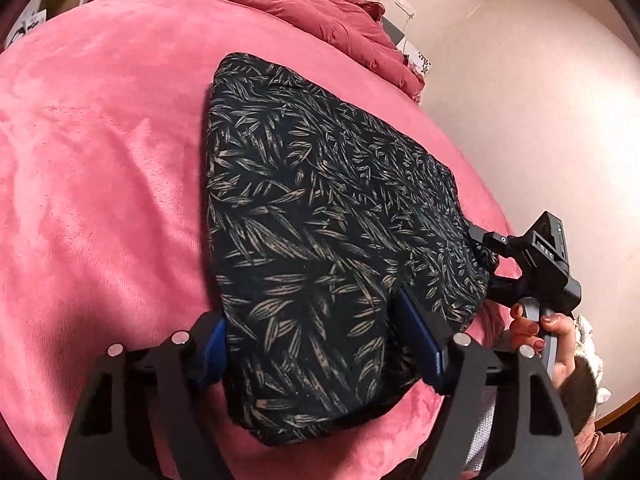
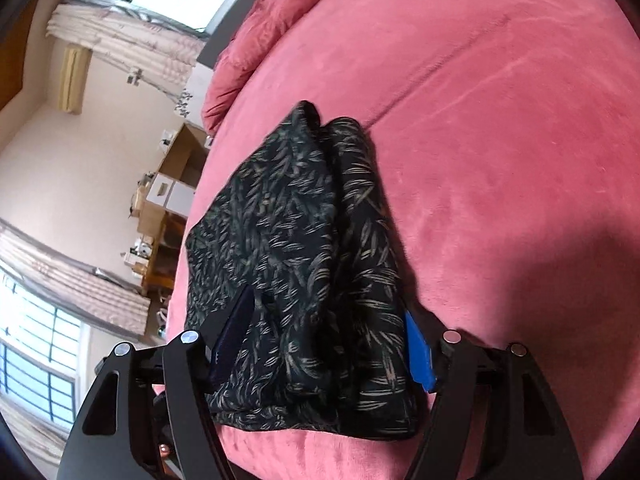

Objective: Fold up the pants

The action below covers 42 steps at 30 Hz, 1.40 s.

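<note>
The pants [image 1: 320, 216] are black with a tan leaf print, folded into a compact stack on the pink bed; they also show in the right wrist view [image 2: 296, 248]. My left gripper [image 1: 316, 344] is open, its blue pads on either side of the stack's near corner, one pad [image 1: 420, 332] lying on the cloth. My right gripper [image 2: 324, 344] is open, its pads straddling the stack's near edge. It shows in the left wrist view [image 1: 484, 256] at the stack's right edge, held by a hand [image 1: 536, 332].
The pink plush bedspread [image 1: 100, 160] stretches wide to the left of the stack. A rumpled red duvet [image 1: 304, 4] lies at the bed's far end. Past the bed's edge stand a wooden desk with boxes [image 2: 168, 200], curtains and windows.
</note>
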Tool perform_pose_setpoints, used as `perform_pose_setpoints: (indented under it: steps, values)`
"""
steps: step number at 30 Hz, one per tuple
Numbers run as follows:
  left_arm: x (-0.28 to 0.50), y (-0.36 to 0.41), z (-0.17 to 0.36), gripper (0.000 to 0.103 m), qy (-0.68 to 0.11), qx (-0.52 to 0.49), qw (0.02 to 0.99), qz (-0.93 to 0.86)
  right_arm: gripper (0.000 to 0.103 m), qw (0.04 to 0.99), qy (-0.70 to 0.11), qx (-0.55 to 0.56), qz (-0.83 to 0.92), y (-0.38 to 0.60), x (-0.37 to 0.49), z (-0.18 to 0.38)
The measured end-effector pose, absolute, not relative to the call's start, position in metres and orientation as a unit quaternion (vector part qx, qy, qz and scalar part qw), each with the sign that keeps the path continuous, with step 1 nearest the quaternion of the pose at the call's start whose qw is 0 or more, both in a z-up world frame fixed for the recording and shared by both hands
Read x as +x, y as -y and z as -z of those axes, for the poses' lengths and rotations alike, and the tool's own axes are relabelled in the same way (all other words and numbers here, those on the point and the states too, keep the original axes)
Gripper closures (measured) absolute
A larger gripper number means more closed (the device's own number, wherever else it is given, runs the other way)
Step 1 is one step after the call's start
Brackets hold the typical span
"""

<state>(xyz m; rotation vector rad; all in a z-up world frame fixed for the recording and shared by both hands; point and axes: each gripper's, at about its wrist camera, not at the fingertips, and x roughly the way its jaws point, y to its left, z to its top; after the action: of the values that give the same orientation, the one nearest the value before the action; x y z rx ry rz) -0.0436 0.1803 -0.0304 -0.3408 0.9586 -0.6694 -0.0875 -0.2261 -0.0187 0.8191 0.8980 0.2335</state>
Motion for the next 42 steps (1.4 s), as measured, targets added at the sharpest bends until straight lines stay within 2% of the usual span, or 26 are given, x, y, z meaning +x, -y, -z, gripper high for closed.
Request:
perform_pose_setpoints:
  steps: [2, 5, 9, 12, 18, 28, 42]
  values:
    - [-0.043, -0.179, 0.029, 0.032, -0.45, -0.154, 0.823, 0.31, 0.053, 0.815, -0.424, 0.376, -0.12, 0.221, -0.085, 0.017]
    - [-0.049, -0.177, 0.023, 0.041, -0.44, -0.13, 0.837, 0.297, 0.063, 0.827, -0.417, 0.359, -0.121, 0.217, -0.087, 0.013]
    - [-0.061, -0.18, 0.009, 0.056, -0.414, -0.111, 0.858, 0.283, 0.066, 0.865, -0.382, 0.302, -0.123, 0.204, -0.093, -0.006]
    - [-0.075, -0.172, -0.005, 0.059, -0.387, -0.066, 0.877, 0.277, 0.066, 0.892, -0.363, 0.241, -0.124, 0.189, -0.096, -0.019]
    - [-0.091, -0.159, -0.033, 0.061, -0.337, -0.003, 0.902, 0.269, 0.067, 0.913, -0.326, 0.202, -0.139, 0.185, -0.102, -0.033]
    - [-0.103, -0.149, -0.057, 0.063, -0.284, 0.046, 0.919, 0.271, 0.069, 0.937, -0.284, 0.126, -0.158, 0.175, -0.095, -0.059]
    - [-0.021, -0.131, -0.086, 0.063, -0.187, 0.072, 0.958, 0.203, 0.069, 0.974, -0.174, 0.043, -0.14, 0.174, -0.002, -0.092]
